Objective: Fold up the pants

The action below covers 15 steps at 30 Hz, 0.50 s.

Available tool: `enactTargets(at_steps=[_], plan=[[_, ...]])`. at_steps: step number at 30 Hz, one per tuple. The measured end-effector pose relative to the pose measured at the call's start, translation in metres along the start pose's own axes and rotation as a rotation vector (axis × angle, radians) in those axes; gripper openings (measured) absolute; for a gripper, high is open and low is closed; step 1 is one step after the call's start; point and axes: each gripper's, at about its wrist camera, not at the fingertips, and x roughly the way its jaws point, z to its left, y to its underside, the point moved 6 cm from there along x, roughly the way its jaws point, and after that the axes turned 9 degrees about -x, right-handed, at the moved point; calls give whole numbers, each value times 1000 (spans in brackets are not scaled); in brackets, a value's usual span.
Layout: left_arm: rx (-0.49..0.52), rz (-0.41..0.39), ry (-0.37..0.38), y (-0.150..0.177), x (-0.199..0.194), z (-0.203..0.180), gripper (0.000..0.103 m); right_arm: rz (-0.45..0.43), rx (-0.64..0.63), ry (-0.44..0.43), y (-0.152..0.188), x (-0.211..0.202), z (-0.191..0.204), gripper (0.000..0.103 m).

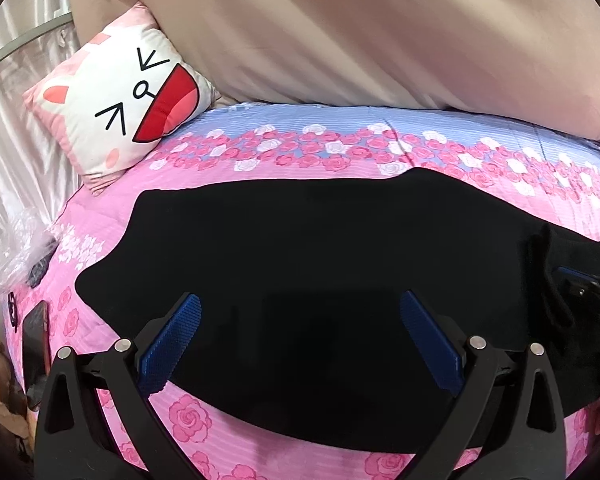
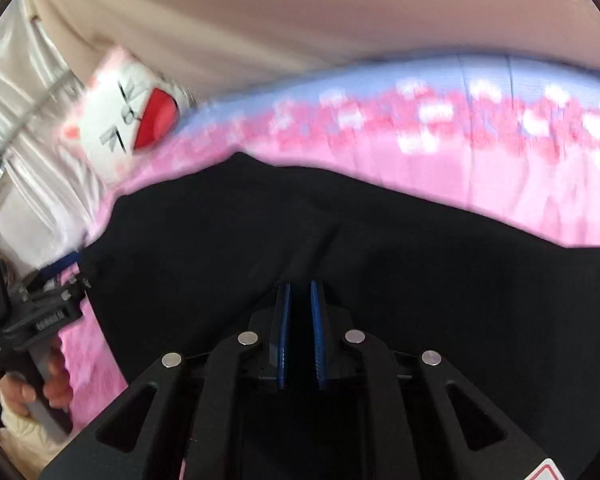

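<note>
The left tongs (image 1: 300, 308) stood wide apart, holding nothing, above the black pants (image 1: 300, 248), which lay spread across a bed under a pink rose-print bedspread (image 1: 204, 420). The right tongs (image 2: 300, 292) were drawn narrow on a raised ridge of the pants (image 2: 380, 260); the dark cloth hid just where the blue pads bit. The pants showed no seams or folds, only one black mass, cut off at the right edge. A cat-face pillow (image 1: 132, 96) rested at the bed's far left corner against a beige sheet (image 1: 360, 32). The right wrist view was smeared by blur. A phone (image 1: 36, 340) lay half hidden at the bed's left edge.
</note>
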Motion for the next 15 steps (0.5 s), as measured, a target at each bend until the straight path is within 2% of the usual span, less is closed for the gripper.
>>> enactTargets(at_steps=[2,4,5,6,7,8,10,11,12,13,14,15], plan=[[0,-5,7,-1,-2,-1,98,-15,30,-3,-4,-15,2,15],[-6,-6,9,-2,-2,0,98,-26,-36,30,1,-30,16,19],[-10,-2,12,-2,-1,0,98,-22,-89,55,5,-35,26,32],[-12,3,16,-2,0,-1,98,-13,-149,75,11,-38,36,50],[-10,7,18,-1,1,-3,98,1,-219,96,17,-38,50,56],[-6,9,19,-1,2,-4,98,12,-279,118,21,-35,61,58],[6,13,20,1,3,-8,98,47,-378,175,28,-22,74,58],[10,15,17,2,4,-10,98,63,-395,202,31,-15,74,54],[13,19,15,3,4,-12,98,87,-399,226,35,-6,71,36],[15,23,18,4,4,-12,98,80,-401,255,35,1,67,35],[16,24,18,5,3,-12,98,65,-399,250,33,1,66,29],[17,25,15,5,3,-11,98,56,-384,243,28,-1,66,16]])
